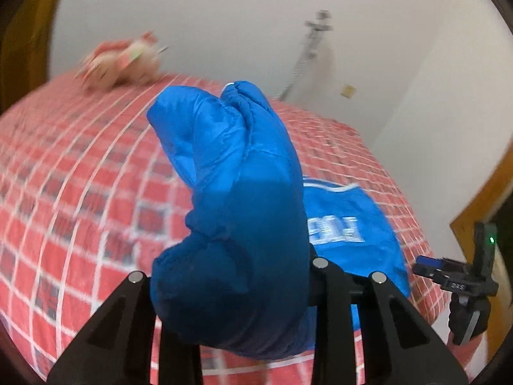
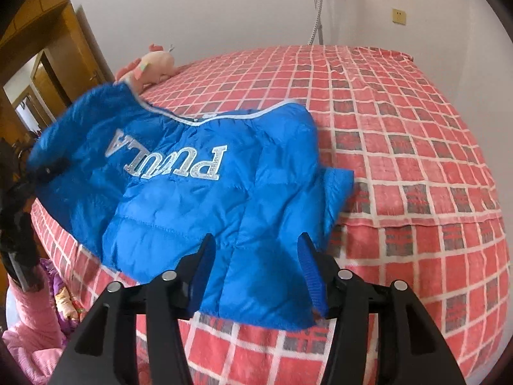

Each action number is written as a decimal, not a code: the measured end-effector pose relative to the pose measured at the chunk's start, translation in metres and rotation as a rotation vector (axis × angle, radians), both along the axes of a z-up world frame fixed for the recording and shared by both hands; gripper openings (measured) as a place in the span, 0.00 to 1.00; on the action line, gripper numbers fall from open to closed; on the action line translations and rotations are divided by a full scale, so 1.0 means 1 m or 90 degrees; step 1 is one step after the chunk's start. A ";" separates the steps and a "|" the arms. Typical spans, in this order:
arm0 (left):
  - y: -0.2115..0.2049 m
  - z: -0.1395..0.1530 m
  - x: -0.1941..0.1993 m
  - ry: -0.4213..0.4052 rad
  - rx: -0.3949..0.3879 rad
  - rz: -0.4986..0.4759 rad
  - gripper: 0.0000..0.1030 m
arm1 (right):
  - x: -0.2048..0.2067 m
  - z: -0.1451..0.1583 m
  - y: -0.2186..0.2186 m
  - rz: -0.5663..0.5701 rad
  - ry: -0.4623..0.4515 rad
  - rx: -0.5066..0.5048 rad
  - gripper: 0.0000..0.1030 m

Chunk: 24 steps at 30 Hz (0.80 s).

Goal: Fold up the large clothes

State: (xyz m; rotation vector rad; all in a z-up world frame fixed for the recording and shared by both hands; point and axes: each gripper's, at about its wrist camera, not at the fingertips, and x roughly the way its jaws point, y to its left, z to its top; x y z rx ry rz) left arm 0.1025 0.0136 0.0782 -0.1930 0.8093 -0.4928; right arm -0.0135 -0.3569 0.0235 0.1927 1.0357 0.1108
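blue jacket (image 2: 192,192) at near bed (image 2: 400,160) edge; sleeve (image 1: 231,208) pinched in left gripper (image 1: 231,292), hem between wide right gripper (image 2: 256,256).

The jacket (image 2: 179,199) is bright blue with silver-white letters and a pale trim at the collar. The bedspread (image 2: 400,147) is a red check with white lines and grey squares. At upper left, the stuffed toy (image 2: 154,64) is pink.

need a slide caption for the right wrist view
Open right gripper straddles the hem of a blue puffer jacket spread on a red checked bedspread.
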 end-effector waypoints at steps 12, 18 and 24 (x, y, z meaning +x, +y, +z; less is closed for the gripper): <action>-0.144 -0.004 -0.018 -0.012 0.113 -0.142 0.32 | -0.016 0.006 -0.011 -0.004 -0.011 -0.007 0.52; -0.175 -0.045 -0.014 0.048 0.123 -0.190 0.36 | -0.016 0.000 -0.017 -0.006 -0.004 0.003 0.52; -0.183 -0.073 -0.011 0.073 0.126 -0.211 0.37 | -0.015 -0.006 -0.021 -0.012 0.001 0.011 0.52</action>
